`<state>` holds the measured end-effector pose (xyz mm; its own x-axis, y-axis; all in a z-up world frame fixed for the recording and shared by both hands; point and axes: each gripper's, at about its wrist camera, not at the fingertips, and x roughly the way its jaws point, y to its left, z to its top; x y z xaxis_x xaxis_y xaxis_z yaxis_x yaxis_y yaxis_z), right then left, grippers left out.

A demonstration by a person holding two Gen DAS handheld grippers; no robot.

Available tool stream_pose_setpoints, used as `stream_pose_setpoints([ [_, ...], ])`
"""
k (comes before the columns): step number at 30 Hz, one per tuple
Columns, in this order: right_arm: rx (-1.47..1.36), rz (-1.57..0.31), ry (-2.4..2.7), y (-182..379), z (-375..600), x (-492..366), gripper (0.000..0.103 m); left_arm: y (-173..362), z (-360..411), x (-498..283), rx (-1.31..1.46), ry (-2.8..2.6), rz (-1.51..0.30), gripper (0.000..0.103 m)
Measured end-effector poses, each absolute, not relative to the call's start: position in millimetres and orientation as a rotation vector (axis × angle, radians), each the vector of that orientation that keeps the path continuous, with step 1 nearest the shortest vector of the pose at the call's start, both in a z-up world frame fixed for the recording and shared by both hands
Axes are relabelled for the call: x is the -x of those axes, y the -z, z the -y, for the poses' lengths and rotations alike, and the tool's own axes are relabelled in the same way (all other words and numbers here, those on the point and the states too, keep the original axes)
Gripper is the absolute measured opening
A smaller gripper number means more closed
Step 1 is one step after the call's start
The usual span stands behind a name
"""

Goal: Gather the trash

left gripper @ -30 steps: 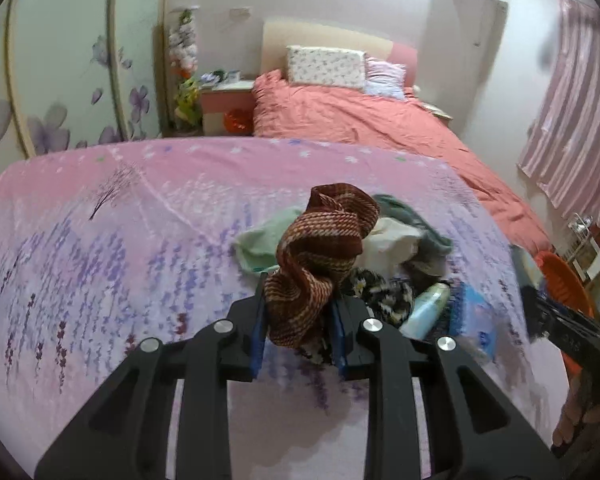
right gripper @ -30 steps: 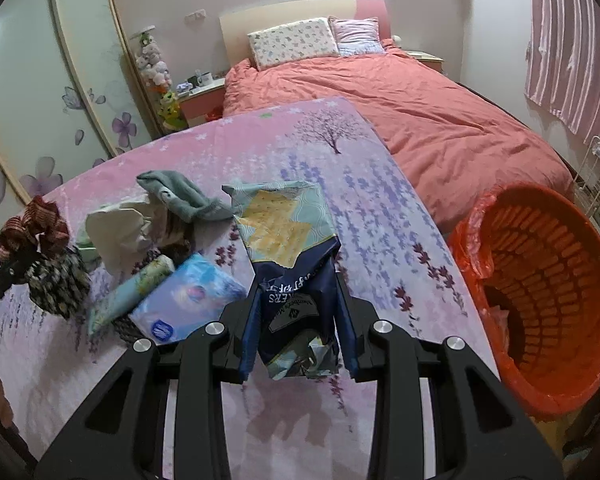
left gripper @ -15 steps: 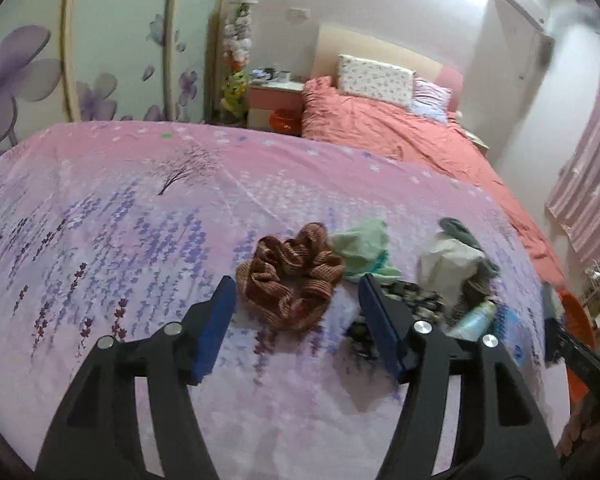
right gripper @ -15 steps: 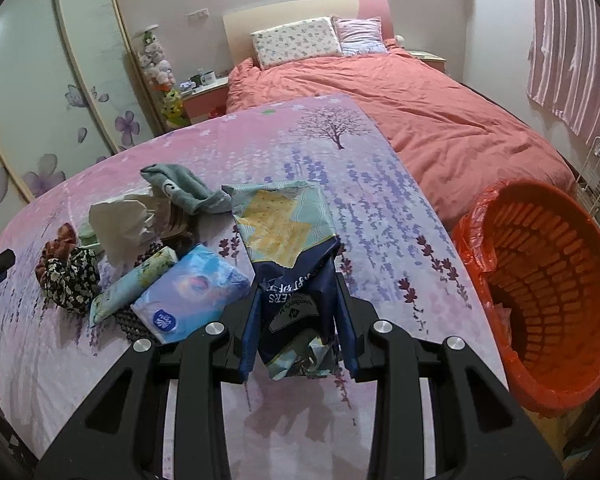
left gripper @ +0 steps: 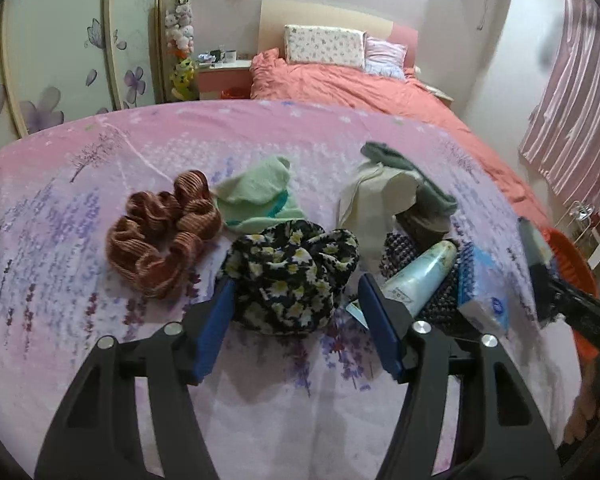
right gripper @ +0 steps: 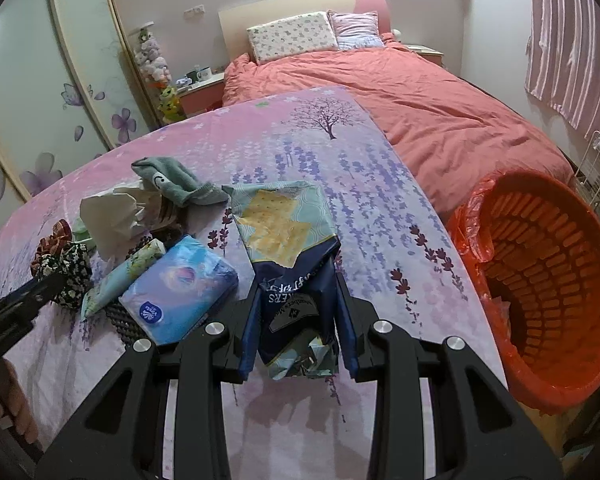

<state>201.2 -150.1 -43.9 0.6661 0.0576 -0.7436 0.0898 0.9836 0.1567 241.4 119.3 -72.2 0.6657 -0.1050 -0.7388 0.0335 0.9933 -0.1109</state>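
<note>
The left wrist view looks forward and down along its fingers, low and close over the pink floral sheet (left gripper: 100,152), toward the headboard (left gripper: 320,14). The right wrist view sits higher and further right, facing the same headboard (right gripper: 288,8), with the orange basket (right gripper: 540,264) beside it. Both share the pile around the tissue pack (right gripper: 180,284) (left gripper: 480,292).

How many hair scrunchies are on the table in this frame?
2. A rust-brown striped scrunchie lies at the left of the pile; a black floral scrunchie lies beside it, between the open jaws of the left gripper. Others may be hidden under the pile.
</note>
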Motion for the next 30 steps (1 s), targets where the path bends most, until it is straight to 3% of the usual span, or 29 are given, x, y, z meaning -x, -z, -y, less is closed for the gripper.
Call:
stream_pose_setpoints([
  [1,-0.187,-0.842,0.016,43,149,-201,0.034,75,-117,-245,0.085,0.077,-0.849,0.044],
  [3,-0.185,-0.839,0.01,42,149,-200,0.034,80,-117,-247,0.082,0.077,-0.868,0.019],
  [5,-0.184,-0.832,0.005,40,149,-197,0.034,78,-116,-245,0.091,0.085,-0.863,0.012],
  [30,-0.194,-0.609,-0.003,-34,178,-139,0.034,-34,-45,-190,0.042,0.23,-0.617,0.01],
])
